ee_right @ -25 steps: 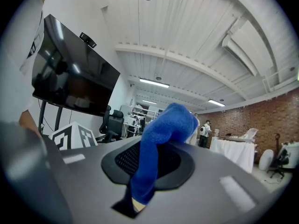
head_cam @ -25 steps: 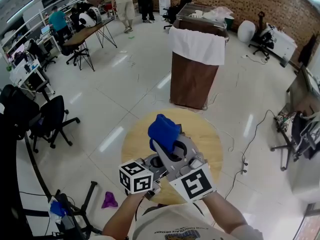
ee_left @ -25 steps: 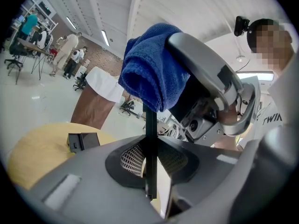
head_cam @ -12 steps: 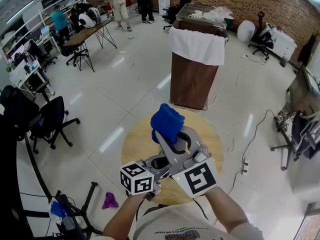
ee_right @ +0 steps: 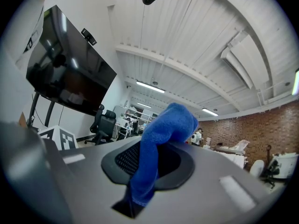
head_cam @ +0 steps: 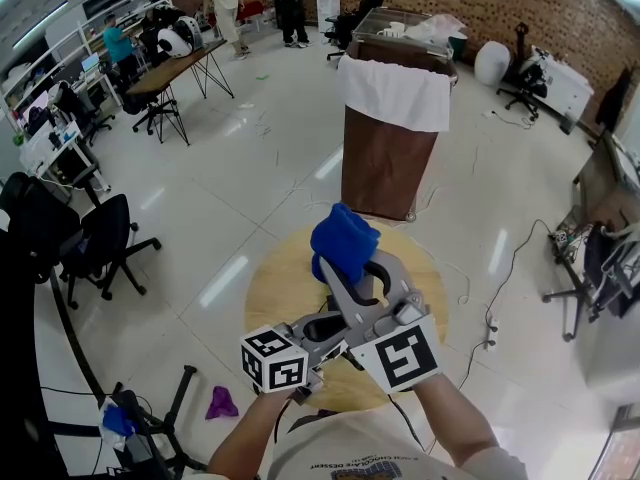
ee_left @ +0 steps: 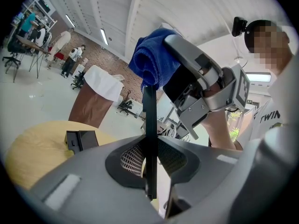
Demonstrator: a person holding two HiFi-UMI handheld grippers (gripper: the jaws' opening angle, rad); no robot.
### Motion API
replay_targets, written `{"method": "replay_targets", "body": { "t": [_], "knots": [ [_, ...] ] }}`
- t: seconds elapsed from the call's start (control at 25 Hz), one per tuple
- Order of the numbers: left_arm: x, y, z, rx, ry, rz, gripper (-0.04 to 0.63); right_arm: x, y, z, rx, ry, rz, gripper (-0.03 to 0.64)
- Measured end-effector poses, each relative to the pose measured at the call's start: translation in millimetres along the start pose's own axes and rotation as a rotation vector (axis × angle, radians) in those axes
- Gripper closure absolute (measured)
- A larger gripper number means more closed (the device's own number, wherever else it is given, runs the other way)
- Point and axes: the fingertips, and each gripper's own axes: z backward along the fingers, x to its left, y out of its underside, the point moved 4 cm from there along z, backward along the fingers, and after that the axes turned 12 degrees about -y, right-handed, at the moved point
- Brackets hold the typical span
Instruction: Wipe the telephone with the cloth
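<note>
The left gripper [ee_left: 150,162] is clamping the telephone [ee_left: 149,120], a thin, rigid, likely slick slab best held across its flat faces, while the right gripper [ee_right: 147,164] is pinching the soft, light cloth [head_cam: 343,240] at its top edge.

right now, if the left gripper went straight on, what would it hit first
Probably the blue cloth held by the right gripper, just beyond the telephone that the left gripper grips; depth is unclear.

My right gripper [head_cam: 347,264] and its cloth [head_cam: 343,238] hide the bench's [head_cam: 275,288] middle; the telephone [ee_left: 149,125] shows only edge-on between my left jaws.
</note>
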Motion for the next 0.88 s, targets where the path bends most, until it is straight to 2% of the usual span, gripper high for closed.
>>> {"method": "replay_targets", "body": {
  "t": [0.88],
  "knots": [
    [1.1,1.0,12.0,-0.034,-0.001,0.027,0.534,-28.5,18.6,25.7,0.026,0.106,-0.045,0.555]
  ]
}}
